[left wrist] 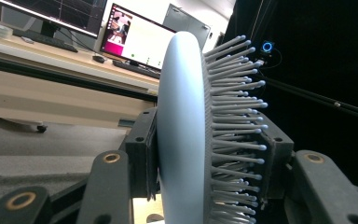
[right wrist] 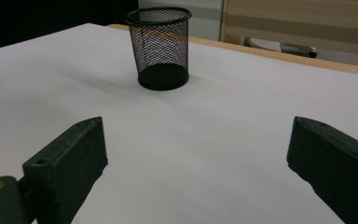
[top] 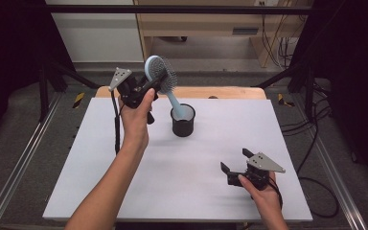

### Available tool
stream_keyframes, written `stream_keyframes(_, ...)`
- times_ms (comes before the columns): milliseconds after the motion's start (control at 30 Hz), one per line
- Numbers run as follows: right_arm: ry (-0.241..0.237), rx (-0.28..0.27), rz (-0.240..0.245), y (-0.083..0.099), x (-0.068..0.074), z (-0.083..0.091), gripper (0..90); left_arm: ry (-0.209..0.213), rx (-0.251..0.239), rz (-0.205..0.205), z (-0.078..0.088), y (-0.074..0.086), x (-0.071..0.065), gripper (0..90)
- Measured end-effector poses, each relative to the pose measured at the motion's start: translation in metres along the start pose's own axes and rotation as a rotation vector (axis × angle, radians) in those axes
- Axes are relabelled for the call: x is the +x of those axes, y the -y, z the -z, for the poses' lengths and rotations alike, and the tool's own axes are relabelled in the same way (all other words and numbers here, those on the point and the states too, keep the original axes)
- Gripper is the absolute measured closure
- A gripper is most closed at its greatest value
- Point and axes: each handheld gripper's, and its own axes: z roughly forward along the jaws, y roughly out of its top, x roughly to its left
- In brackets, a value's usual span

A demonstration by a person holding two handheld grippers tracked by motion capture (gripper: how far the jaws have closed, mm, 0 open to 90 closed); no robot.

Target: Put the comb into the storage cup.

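The hairbrush is light blue, with a round head full of thin grey bristles (each one has a tiny ball on its tip) and a long handle that slants down into the black mesh cup standing at the back of the white tabletop. The left claw is up in the air and clenched tight on the brush head, with one pad on the smooth back and the other on the bristles. The right claw rests low near the front of the tabletop, spread wide with nothing in it, well apart from the cup
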Motion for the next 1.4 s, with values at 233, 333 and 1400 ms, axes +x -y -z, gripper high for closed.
stream_keyframes(233, -0.001, 0.000, -0.003, 0.000, -0.001, 0.000, 5.1, -0.008, 0.005, -0.012, -0.006, 0.004, 0.000, 50.5)
stream_keyframes(333, -0.003, 0.002, -0.002, 0.000, 0.000, 0.000, 5.1, -0.025, 0.007, -0.026, -0.011, 0.008, 0.000, 50.5)
stream_keyframes(1400, -0.013, 0.004, -0.005, 0.002, 0.000, -0.001, 5.0, -0.074, 0.064, -0.075, -0.047, 0.051, 0.008, 50.3)
